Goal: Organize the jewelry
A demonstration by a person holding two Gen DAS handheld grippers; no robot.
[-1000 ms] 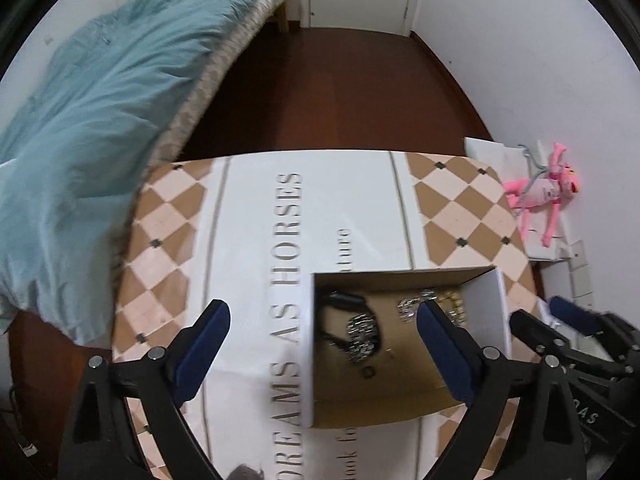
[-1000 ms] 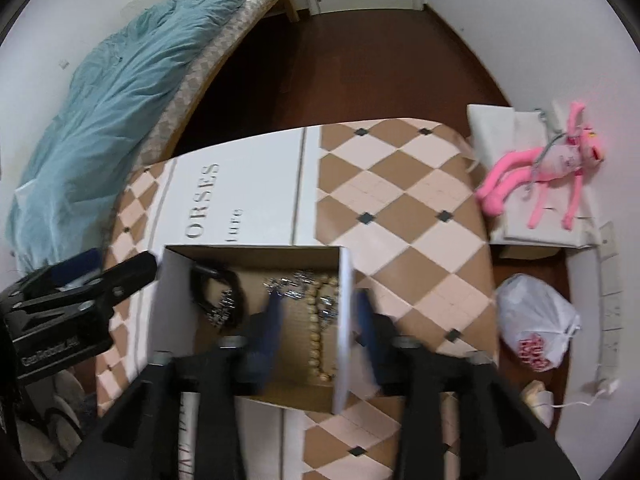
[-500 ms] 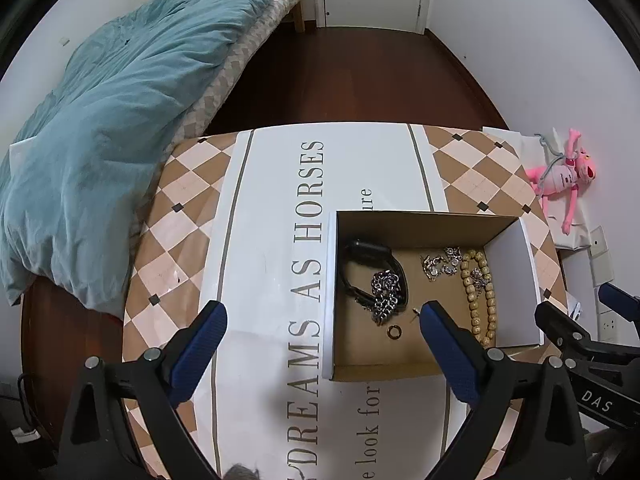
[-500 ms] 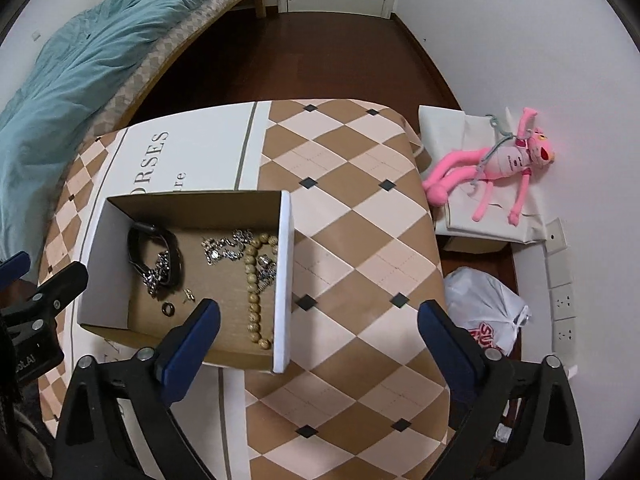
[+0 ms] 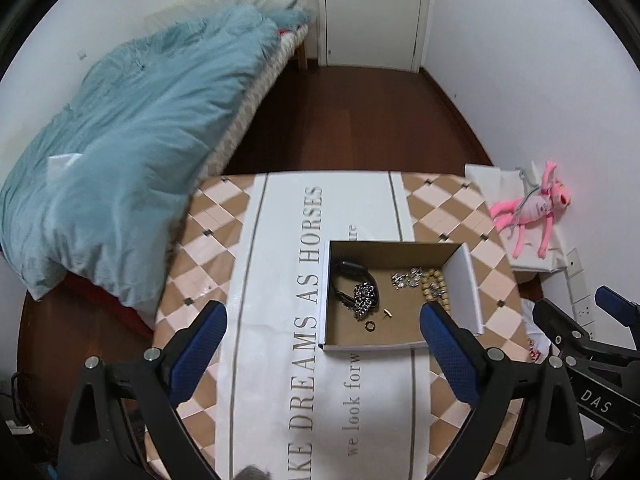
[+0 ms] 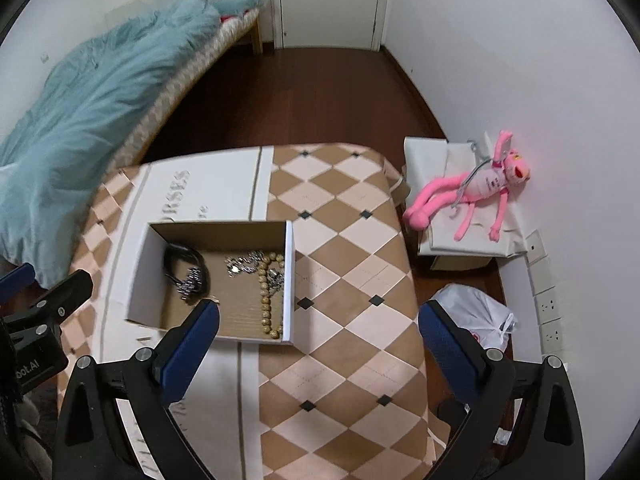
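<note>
An open cardboard box [image 5: 466, 280] [image 6: 142, 276] sits on the table with the checked cloth. Inside lie a black watch [image 5: 348, 274] [image 6: 180, 258], a silver chain [image 5: 365, 300] [image 6: 192, 285], a silver bracelet [image 5: 406, 278] [image 6: 242, 262], a wooden bead string [image 5: 434, 286] [image 6: 266, 300], a small ring [image 5: 370, 326] and a tiny gold stud [image 5: 387, 313]. My left gripper [image 5: 322, 354] hovers open above the table, in front of the box. My right gripper [image 6: 320, 354] hangs open over the checked cloth, right of the box, with nothing between its fingers.
The tablecloth [image 5: 280, 264] bears large printed lettering. A bed with a blue duvet [image 5: 120, 152] stands to the left. A pink plush toy [image 6: 476, 188] lies on white bags at the right wall, and a white plastic bag [image 6: 474, 314] sits on the floor below.
Both grippers have risen and drawn back from the box. The right gripper, earlier half closed astride the box's right wall, has opened wide and let go of it.
</note>
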